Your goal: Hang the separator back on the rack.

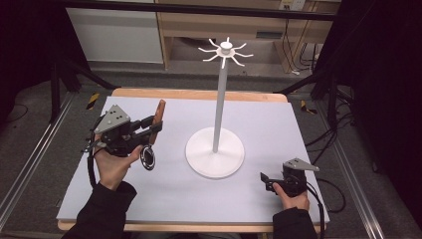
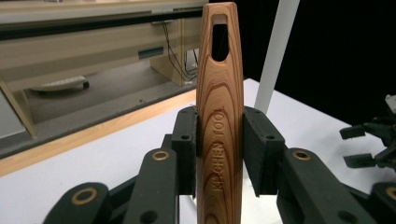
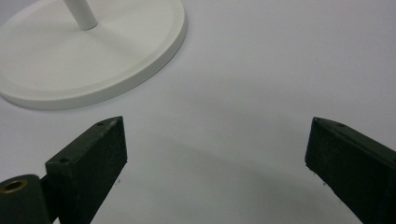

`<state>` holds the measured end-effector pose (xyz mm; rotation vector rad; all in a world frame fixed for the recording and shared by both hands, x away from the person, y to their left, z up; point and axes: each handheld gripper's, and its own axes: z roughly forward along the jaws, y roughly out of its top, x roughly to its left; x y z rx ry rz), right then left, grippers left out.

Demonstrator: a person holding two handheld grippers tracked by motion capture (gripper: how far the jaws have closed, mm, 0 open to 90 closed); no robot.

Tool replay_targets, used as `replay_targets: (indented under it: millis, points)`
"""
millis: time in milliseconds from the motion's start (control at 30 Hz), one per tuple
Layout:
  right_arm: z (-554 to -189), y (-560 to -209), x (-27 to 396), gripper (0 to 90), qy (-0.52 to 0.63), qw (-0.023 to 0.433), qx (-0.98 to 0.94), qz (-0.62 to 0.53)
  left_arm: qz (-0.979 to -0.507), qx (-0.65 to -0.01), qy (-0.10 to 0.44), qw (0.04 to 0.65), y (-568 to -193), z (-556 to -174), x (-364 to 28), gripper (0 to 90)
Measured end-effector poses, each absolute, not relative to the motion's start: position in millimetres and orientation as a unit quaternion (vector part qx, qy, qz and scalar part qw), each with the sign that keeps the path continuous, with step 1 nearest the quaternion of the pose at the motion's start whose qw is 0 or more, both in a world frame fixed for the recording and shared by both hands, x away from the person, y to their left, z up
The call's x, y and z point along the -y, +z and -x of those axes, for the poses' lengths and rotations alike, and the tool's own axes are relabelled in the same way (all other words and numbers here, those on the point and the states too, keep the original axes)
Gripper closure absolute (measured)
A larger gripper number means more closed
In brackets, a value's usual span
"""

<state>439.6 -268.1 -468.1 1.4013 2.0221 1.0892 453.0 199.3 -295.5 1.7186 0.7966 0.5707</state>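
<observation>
My left gripper [image 1: 153, 127] is shut on a kitchen tool with a wooden handle [image 1: 159, 113], held above the left side of the table. The handle [image 2: 219, 116] stands upright between the pads, and its hanging hole is at the top. The tool's dark round head [image 1: 147, 158] hangs below the hand. A white stand [image 1: 215, 152] with a tall pole and several hooks [image 1: 226, 50] at its top rises mid-table, to the right of the tool. My right gripper [image 1: 264, 180] rests low at the table's front right, open, with nothing between its jaws [image 3: 215, 158].
A white sheet [image 1: 259, 124] covers the wooden table. The stand's round base [image 3: 93, 60] lies close ahead and left of the right jaws. Its pole [image 2: 275, 51] is behind the handle in the left gripper view. Dark tripod legs and cables stand around the table.
</observation>
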Motion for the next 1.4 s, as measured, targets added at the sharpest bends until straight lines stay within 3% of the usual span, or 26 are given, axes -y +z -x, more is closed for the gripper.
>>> replay_targets:
  millis: [1400]
  points:
    - [-441.7, -468.3, 268.8, 6.0, 0.391, 0.225, -0.735, -0.506, -0.693, -0.293, 0.257, 0.606, -234.9, -459.5, -157.3, 67.4]
